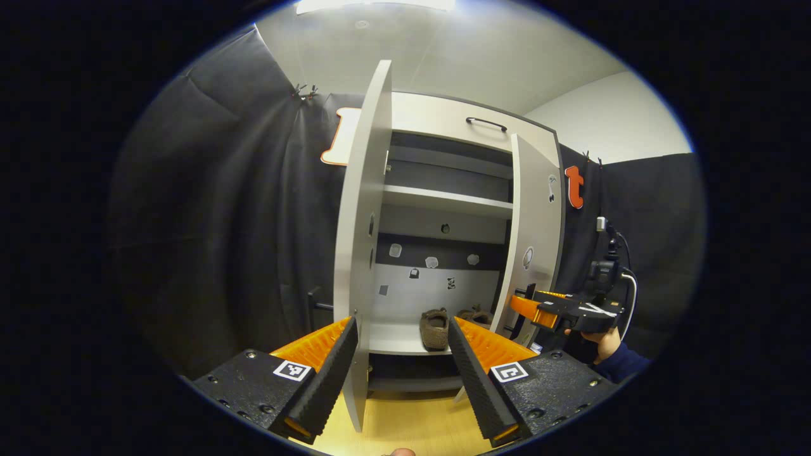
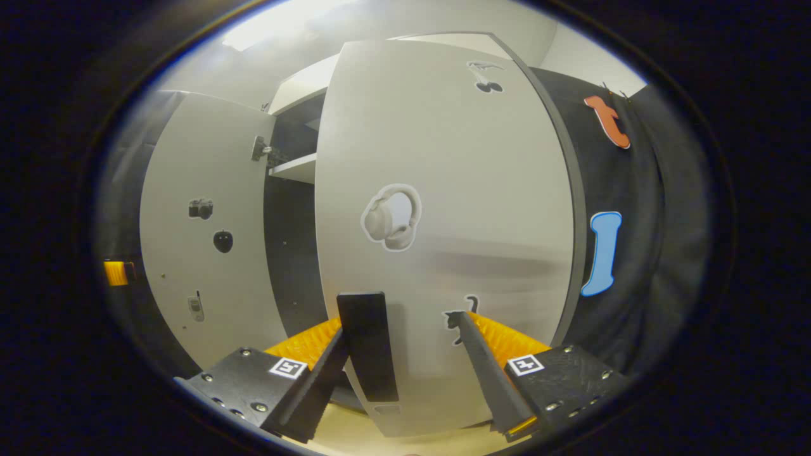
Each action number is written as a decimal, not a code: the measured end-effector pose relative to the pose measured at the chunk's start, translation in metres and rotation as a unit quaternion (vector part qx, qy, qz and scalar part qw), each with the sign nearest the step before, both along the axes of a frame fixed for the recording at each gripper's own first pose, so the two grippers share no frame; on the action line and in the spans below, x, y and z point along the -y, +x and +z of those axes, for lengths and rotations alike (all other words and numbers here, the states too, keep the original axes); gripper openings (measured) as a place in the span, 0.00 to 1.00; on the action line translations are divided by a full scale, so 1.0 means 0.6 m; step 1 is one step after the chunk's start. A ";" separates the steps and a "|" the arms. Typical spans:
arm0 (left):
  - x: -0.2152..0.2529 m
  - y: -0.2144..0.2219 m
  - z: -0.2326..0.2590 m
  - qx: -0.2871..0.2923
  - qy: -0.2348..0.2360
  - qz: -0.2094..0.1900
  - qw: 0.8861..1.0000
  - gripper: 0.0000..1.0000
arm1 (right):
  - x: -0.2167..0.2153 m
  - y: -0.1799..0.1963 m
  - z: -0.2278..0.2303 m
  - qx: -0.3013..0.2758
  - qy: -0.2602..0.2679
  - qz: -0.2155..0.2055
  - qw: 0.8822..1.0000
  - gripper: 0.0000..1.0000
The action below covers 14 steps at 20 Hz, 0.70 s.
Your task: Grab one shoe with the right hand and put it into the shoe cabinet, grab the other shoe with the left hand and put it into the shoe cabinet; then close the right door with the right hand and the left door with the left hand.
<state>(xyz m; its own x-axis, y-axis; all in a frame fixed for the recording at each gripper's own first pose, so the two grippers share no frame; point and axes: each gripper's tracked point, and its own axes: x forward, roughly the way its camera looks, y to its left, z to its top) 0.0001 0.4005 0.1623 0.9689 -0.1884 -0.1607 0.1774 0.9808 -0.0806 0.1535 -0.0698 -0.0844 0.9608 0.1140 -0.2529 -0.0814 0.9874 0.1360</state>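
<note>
Two brown slippers (image 1: pixel 434 328) sit side by side on the bottom shelf (image 1: pixel 396 342) of the shoe cabinet (image 1: pixel 443 190), straight ahead of the left tool (image 1: pixel 402 354) and showing in the gap between its fingers. That tool is spread wide and holds nothing. The left door (image 1: pixel 361 240) stands open, edge-on to the left tool, its lower edge just inside the tool's left-hand finger. Whether the finger touches the door cannot be told.

The right door (image 2: pixel 443 221) is partly swung out. In the right gripper view its outer face is close in front of the right tool (image 2: pixel 405 367), which is also spread wide with nothing clamped. The door's dark upright handle (image 2: pixel 367 345) lies between the fingers, nearer the left-hand one; contact cannot be told. Stickers of headphones (image 2: pixel 391 217) and a cat (image 2: pixel 461 316) are on this door.

In the left gripper view the right tool (image 1: pixel 532 310) is ahead and to the right, at the outer face of the right door, held by a hand (image 1: pixel 605 342) in a dark sleeve (image 1: pixel 624 364). The cabinet stands on a pale wooden floor (image 1: pixel 412 424).
</note>
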 end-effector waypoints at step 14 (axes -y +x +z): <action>-0.086 -0.008 0.021 0.028 0.035 0.109 0.993 0.82 | -0.012 0.048 -0.018 0.001 -0.007 -0.018 1.000 1.00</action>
<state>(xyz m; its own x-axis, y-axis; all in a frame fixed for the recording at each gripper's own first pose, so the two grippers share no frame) -0.0047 0.4521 0.1747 0.9932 0.0364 -0.1104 -0.0374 0.9993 -0.0067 0.1820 -0.0628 -0.0954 0.9647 0.0752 -0.2525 -0.0454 0.9915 0.1220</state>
